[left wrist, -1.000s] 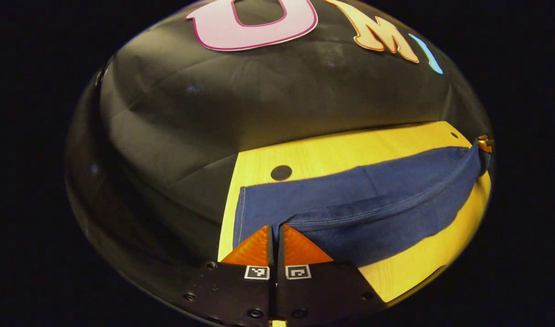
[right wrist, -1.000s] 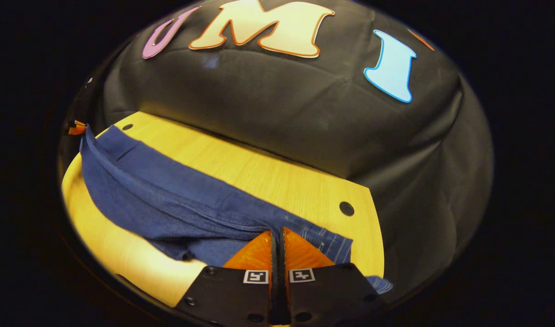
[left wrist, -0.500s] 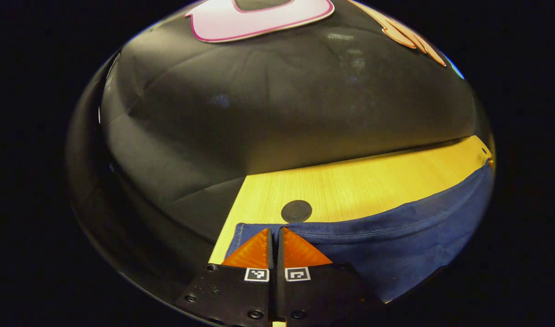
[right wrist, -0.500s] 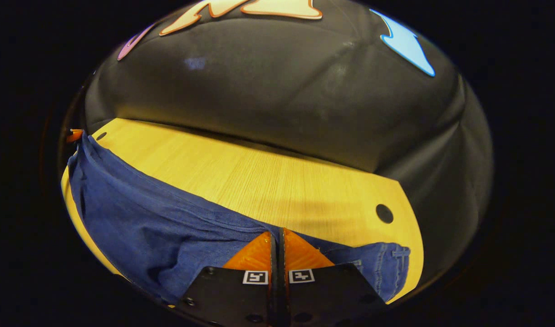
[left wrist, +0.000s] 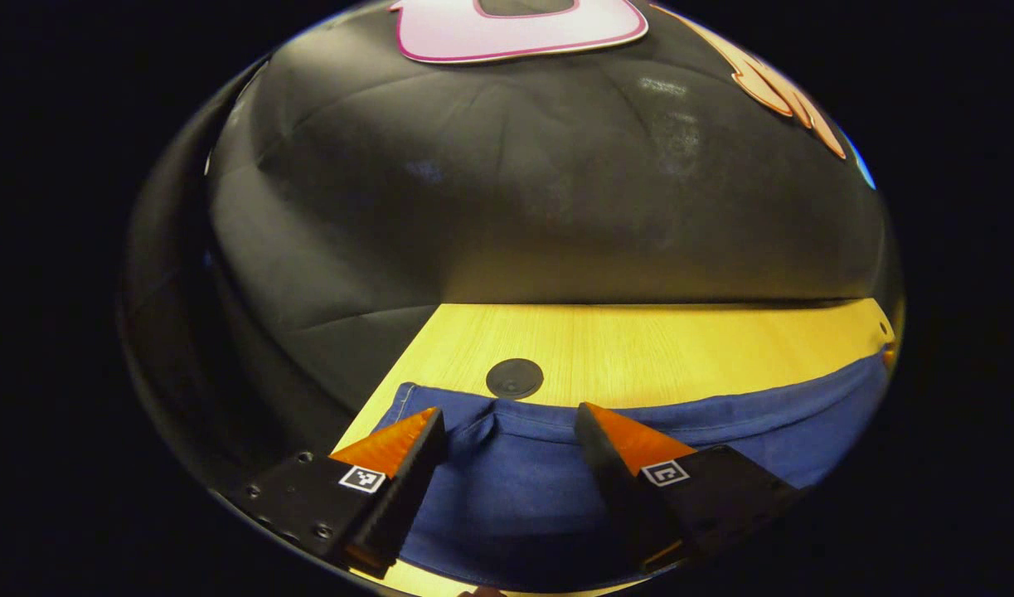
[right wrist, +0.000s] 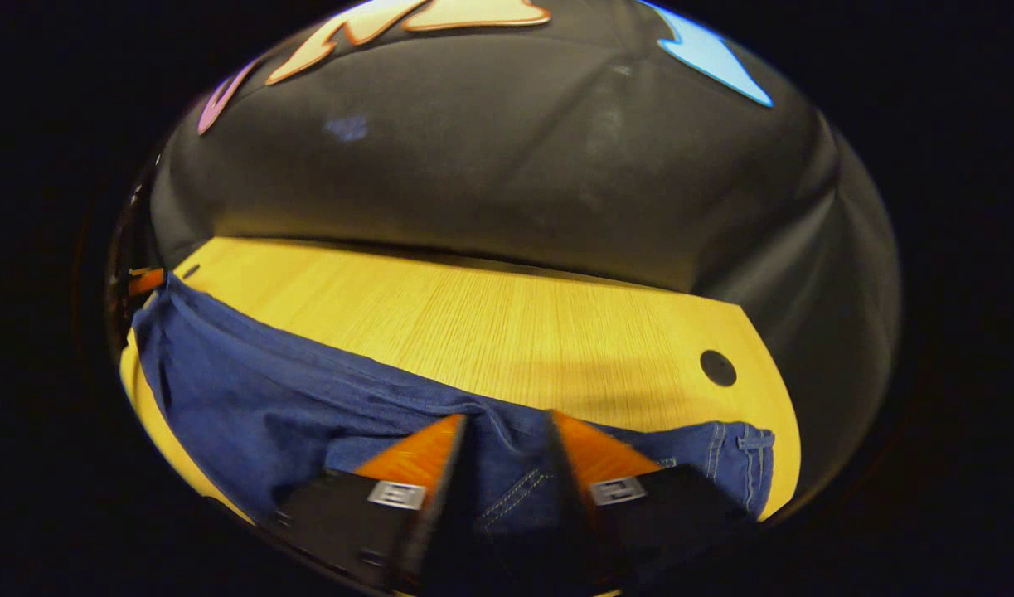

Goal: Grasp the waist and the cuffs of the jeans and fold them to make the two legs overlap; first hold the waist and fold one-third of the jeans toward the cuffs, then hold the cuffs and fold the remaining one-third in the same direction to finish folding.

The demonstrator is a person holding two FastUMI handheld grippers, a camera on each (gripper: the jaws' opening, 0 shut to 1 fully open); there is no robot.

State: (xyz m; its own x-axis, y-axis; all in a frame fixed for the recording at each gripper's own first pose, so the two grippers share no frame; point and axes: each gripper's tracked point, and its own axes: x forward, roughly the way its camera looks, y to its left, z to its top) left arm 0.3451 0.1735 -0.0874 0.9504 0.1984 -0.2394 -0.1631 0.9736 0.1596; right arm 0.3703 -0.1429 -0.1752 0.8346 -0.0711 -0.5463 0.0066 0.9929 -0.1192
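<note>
A pale wooden table (left wrist: pixel 639 340) is backed closely by the booth's black cloth wall (left wrist: pixel 515 207). A dark round hole (left wrist: pixel 514 378) is set near the table's left end in the left gripper view, and another hole (right wrist: pixel 717 367) near its right end in the right gripper view. The jeans (right wrist: pixel 258 406) are spread along the table's near edge. The left gripper (left wrist: pixel 511 427) is held with fingers spread over the denim, gripping nothing. The right gripper (right wrist: pixel 507 431) is likewise parted; stitched seams and a belt loop (right wrist: pixel 754 444) are seen there.
</note>
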